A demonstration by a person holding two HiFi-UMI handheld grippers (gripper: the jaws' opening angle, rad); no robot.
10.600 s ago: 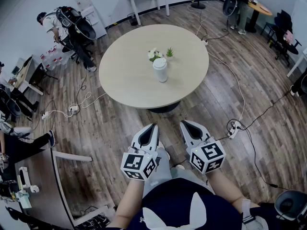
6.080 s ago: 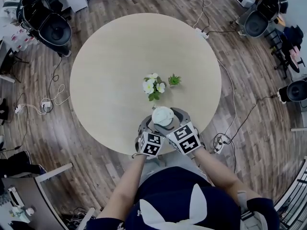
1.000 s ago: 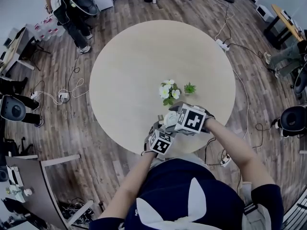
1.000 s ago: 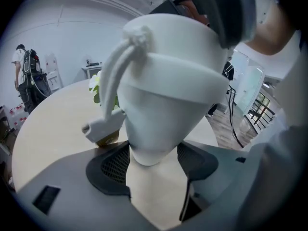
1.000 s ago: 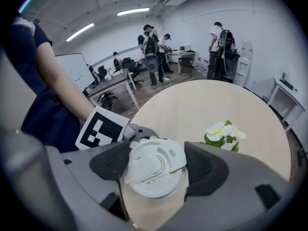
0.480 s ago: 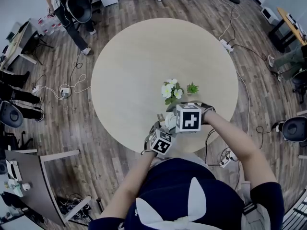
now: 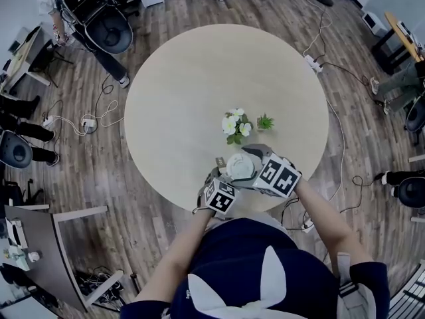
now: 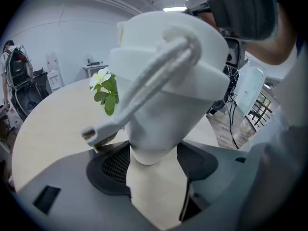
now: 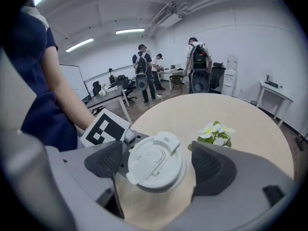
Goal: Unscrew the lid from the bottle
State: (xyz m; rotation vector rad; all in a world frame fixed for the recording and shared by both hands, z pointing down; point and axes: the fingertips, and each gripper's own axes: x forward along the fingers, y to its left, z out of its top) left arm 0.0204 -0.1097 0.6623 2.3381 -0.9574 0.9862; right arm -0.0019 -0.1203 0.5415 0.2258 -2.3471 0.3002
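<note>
My left gripper (image 8: 153,160) clamps the bottle (image 8: 166,85) at its base. My right gripper (image 9: 155,166) has its jaws opening, the lid (image 9: 153,159) between them, pads clear.

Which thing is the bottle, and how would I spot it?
Look at the big round table, over its near edge by the person. There the white bottle is clamped low on its body by the left gripper. Unlike the white flowers and small green plant behind it, it is plain, with a flip-top lid and loop strap.
</note>
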